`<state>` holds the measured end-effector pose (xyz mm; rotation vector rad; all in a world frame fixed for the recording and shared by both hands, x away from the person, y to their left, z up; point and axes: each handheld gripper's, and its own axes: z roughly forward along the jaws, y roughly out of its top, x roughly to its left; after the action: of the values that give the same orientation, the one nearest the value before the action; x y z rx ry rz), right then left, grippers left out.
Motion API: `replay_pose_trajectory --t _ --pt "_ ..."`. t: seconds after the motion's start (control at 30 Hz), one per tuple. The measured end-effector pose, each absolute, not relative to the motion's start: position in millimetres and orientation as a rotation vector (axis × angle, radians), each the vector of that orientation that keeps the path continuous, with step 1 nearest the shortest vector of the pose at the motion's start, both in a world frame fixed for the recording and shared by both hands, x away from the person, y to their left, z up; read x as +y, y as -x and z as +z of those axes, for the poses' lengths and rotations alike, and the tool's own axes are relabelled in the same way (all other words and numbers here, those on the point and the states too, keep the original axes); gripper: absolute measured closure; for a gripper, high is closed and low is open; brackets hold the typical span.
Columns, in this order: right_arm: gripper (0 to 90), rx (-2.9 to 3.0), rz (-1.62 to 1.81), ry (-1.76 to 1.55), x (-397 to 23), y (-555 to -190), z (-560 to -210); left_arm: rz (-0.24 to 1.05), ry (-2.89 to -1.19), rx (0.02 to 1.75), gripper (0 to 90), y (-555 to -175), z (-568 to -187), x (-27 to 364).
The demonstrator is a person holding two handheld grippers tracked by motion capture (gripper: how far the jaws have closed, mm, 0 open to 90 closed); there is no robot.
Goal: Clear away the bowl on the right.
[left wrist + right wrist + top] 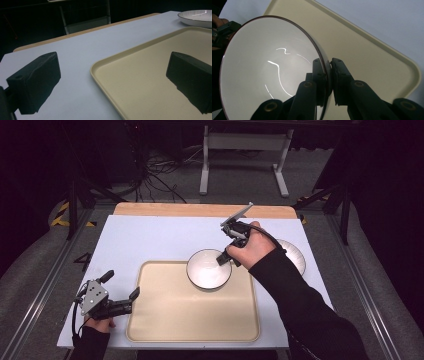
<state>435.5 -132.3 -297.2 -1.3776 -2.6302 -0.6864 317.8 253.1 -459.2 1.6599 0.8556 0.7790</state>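
Right gripper view showed your right gripper (329,82) pinched shut on the wall of the white bowl (272,75), one jaw inside and one outside. The bowl hung tilted over the far edge of the cream tray (165,320). You would have done well to level it before lowering it flat onto the tray. Your left gripper (120,292) rested open at the tray's left edge, holding nothing. A white plate (295,255) lay just right of the tray, partly behind your hand, close enough to clip.

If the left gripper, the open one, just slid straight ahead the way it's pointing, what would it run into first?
Probably the beige tray: the open left gripper straddles its near corner, one jaw over the tray, the other over the white table. The plate lies much farther on.
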Motion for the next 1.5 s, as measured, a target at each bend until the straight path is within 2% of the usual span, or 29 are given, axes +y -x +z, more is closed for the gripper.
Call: replay_pose_trajectory --t 0.73,1.5 --pt "81.6 -2.630 -0.664 1.316 -103.3 -437.7 -337.1 0.777 -1.660 0.854 0.1 -317.8 -459.2 253.3" --pt "81.2 -2.606 -0.626 1.305 -96.6 -439.8 -375.9 0.777 -1.661 0.853 0.1 -317.8 -459.2 253.1"
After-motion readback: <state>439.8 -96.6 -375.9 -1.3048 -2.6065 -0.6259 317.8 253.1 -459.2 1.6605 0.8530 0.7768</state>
